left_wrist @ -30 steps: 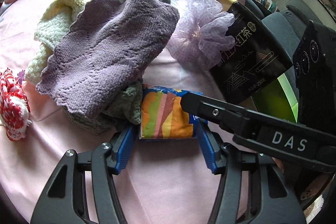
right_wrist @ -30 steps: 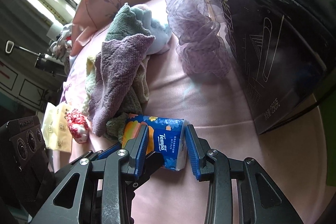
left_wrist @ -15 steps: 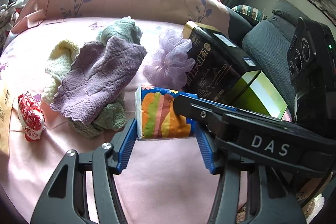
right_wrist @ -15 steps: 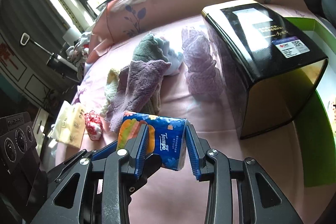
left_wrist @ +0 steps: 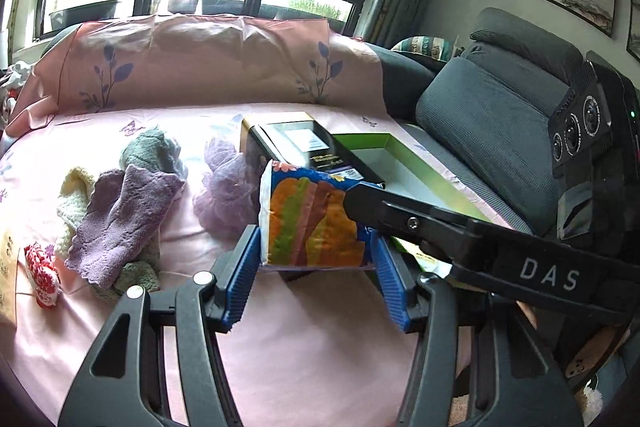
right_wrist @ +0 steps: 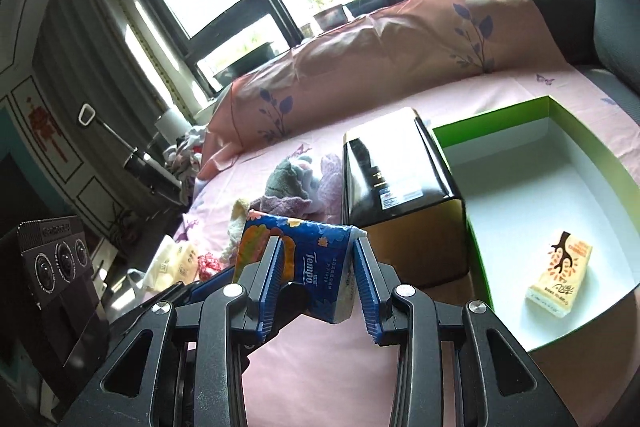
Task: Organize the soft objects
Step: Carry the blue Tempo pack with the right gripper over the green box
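Cloths (left_wrist: 124,211): a loose knit heap at the left of the bed (left_wrist: 320,339), purple on top; soft and floppy, likely to sag, so best pinched at a bunched fold.
Puff (left_wrist: 224,191): mesh ball just beside the black box (left_wrist: 296,143); probably near weightless and springy, so a pinch deep through its middle should hold.
Left tool (left_wrist: 316,279): blue pads stand at either end of the pack (left_wrist: 312,223); its right pad sits close to the pack's end, contact unclear, while the left pad touches.
Pack: a soft tissue pack in slick film, lifted clear of the bed; light and squashy, it likely dents under pressure and could slip on the film, so the flat sides are the place to press.
Right tool (right_wrist: 316,275): closed narrow on the pack's flat faces, and seems to carry it.
Tray (right_wrist: 576,131): green-walled open box at the right, beside the black box, one small yellow pack (right_wrist: 560,275) inside; seemingly where this one goes.
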A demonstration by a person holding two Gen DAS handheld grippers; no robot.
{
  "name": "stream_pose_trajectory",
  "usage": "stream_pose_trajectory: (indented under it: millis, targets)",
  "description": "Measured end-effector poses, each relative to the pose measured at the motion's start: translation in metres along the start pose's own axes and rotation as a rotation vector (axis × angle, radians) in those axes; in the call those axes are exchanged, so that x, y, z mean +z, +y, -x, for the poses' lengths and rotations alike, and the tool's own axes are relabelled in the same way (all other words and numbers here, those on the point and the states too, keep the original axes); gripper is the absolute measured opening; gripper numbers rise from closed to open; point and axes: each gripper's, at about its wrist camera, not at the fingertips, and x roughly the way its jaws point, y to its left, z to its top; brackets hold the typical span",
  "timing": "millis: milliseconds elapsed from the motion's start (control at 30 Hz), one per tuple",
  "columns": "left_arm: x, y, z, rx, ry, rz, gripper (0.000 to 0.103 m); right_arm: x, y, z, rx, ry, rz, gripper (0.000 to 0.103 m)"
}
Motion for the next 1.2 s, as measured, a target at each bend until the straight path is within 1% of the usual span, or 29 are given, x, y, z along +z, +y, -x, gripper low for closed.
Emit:
stream_pose_trajectory:
  millis: [100, 267, 433, 533, 733, 867, 1100, 1200]
  targets:
    - [0.009, -0.021, -0.005, -0.035, -0.019, -0.035, 0.054, 0.004, -0.014, 0.019, -0.021, -0.073, -0.039, 0.038]
    - [0.023, -0.048, -0.026, -0.089, 0.000, -0.078, 0.054, 0.009, -0.041, 0.040, -0.075, -0.169, -0.124, 0.038]
    - [0.029, -0.073, -0.045, -0.143, 0.008, -0.143, 0.054, 0.008, -0.079, 0.058, -0.053, -0.229, -0.230, 0.038]
    - [0.029, -0.084, -0.057, -0.189, 0.028, -0.163, 0.054, 0.006, -0.096, 0.064, -0.068, -0.254, -0.280, 0.038]
    - [0.029, -0.107, -0.077, -0.195, 0.044, -0.225, 0.054, 0.003, -0.121, 0.068, -0.086, -0.283, -0.350, 0.038]
    - [0.031, -0.115, -0.094, -0.223, 0.075, -0.217, 0.054, 0.001, -0.134, 0.072, -0.127, -0.297, -0.385, 0.038]
    - [0.028, -0.123, -0.116, -0.235, 0.121, -0.216, 0.054, -0.004, -0.158, 0.071, -0.138, -0.286, -0.455, 0.038]
    - [0.026, -0.125, -0.125, -0.237, 0.148, -0.205, 0.054, -0.006, -0.163, 0.069, -0.167, -0.276, -0.480, 0.038]
